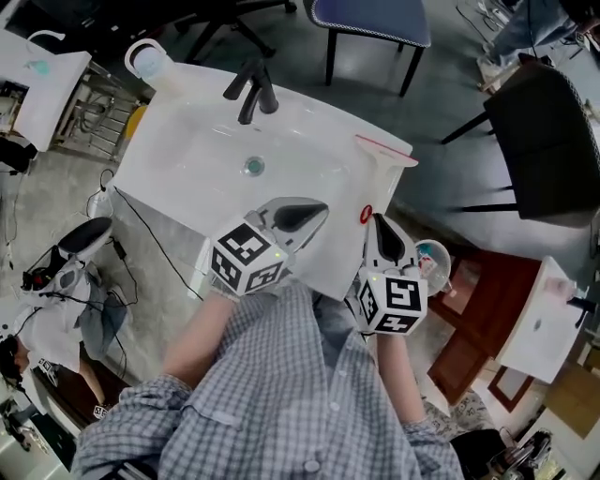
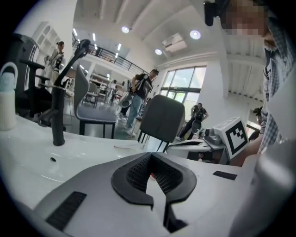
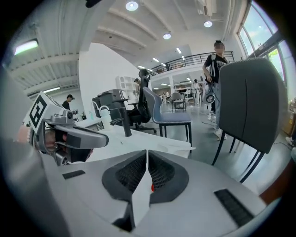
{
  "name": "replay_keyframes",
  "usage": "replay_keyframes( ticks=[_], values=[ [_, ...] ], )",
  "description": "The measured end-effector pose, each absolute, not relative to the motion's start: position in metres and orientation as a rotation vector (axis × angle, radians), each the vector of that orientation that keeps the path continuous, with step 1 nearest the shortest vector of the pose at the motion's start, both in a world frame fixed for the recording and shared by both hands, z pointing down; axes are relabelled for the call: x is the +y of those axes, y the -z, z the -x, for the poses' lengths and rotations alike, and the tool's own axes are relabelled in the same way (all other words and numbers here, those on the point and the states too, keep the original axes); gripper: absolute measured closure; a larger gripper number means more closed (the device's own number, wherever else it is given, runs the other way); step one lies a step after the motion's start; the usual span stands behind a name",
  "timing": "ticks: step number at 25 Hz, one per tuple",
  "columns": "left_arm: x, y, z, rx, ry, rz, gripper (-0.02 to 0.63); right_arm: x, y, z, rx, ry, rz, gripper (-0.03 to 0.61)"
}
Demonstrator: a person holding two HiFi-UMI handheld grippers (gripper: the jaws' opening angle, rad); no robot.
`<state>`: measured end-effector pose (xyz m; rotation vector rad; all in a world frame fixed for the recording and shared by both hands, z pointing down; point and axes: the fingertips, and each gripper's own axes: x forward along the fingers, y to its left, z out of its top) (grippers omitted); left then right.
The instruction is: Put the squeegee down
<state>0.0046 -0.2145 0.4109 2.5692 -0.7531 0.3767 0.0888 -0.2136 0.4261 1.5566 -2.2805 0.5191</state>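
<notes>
Head view: checked sleeves nearest, and both grippers sit over the near rim of the white sink [image 1: 187, 141], side by side but not touching. The left gripper [image 1: 302, 216] has its pads pressed together with nothing between them. The right gripper [image 1: 384, 239] is the same, pads meeting and empty.

The squeegee [image 1: 384, 153] lies on the sink's right rim, red blade edge outward, well ahead of the right gripper. Neither gripper touches it. It looks set down already, which would explain the closed, empty jaws held clear of it.

The sink is glossy, with a drain [image 1: 253, 167] mid-basin. A black faucet [image 1: 253, 89] stands on the far rim and a bottle [image 1: 148, 61] at the far left corner.

Beyond is grey floor, with a dark chair [image 1: 553, 141] on the right and a blue-seat chair [image 1: 370, 19] behind. The gripper views show an open hall with people standing and ceiling lights.
</notes>
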Motion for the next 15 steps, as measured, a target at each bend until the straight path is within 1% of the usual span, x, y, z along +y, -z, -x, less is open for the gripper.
replay_keyframes(
  ticks=[8, 15],
  values=[
    [-0.197, -0.367, 0.026, -0.971, -0.443, -2.736, 0.607, -0.191, -0.373, -0.074, -2.423, -0.307, -1.484, 0.566],
    [-0.178, -0.317, 0.023, -1.001, -0.284, -2.812, 0.607, -0.180, -0.317, -0.066, -2.525, -0.108, -1.509, 0.568]
  ],
)
